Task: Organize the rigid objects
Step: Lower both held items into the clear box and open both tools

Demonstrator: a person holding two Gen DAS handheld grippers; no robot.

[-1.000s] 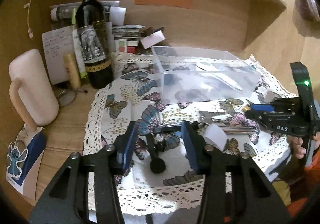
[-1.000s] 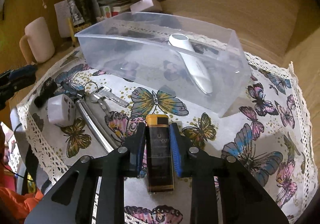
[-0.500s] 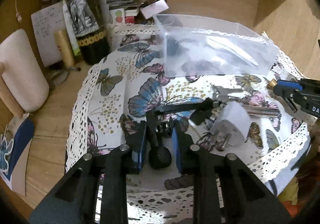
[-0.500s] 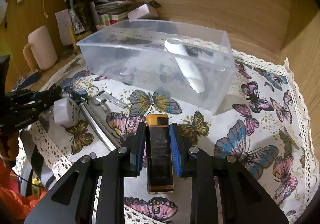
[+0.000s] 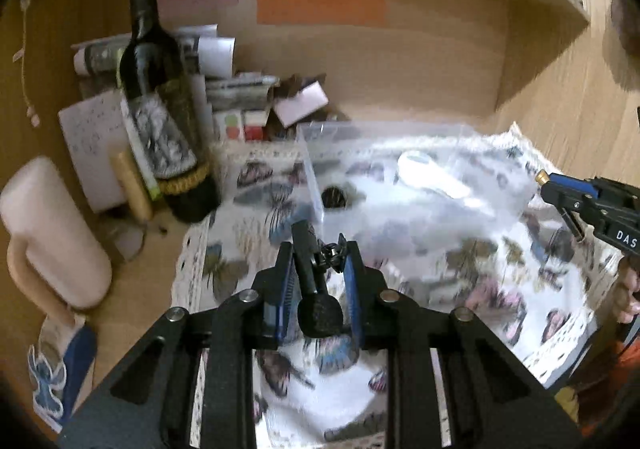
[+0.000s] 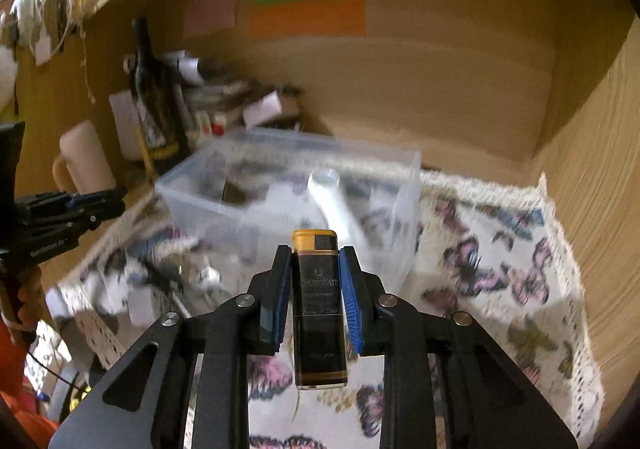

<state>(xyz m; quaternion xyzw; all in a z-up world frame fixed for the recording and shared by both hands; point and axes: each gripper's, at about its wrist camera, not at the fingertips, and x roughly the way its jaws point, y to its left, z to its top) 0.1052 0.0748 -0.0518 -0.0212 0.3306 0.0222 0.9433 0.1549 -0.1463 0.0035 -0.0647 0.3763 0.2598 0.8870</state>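
Your left gripper (image 5: 316, 249) clamps a black clip (image 5: 316, 289), your right gripper (image 6: 314, 269) a dark bottle (image 6: 318, 309) — clear bin (image 6: 288, 185) ahead, wine bottle (image 5: 164, 121) beside it.

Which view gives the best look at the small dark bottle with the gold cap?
The right wrist view: the bottle sits centred and close between the right gripper fingers, label and cap readable. The left wrist view shows only its gold cap tip poking out at the right edge.
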